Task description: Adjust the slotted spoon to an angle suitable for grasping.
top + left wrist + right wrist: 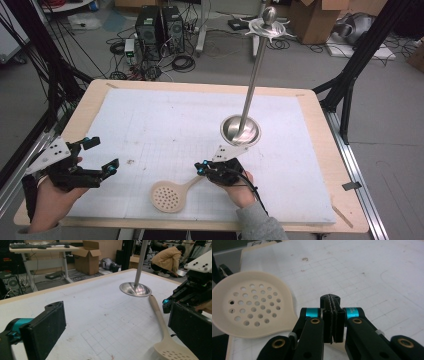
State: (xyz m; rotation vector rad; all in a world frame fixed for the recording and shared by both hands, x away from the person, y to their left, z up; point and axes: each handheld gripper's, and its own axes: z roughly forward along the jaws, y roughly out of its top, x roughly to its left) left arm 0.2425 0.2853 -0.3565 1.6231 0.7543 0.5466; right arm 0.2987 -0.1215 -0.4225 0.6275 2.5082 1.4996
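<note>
My right claw, low centre of the high view, is pinched tight on the handle of the slotted spoon; left claw sits spread at lower left, holding nothing. Big items first: white mat, then the steel stand w/ its tall pole, centre-right. Spoon head lies on the mat, bottom centre. Looks like the pick-up step; next I'd lift it & prob carry it toward the stand's hooks.
</note>
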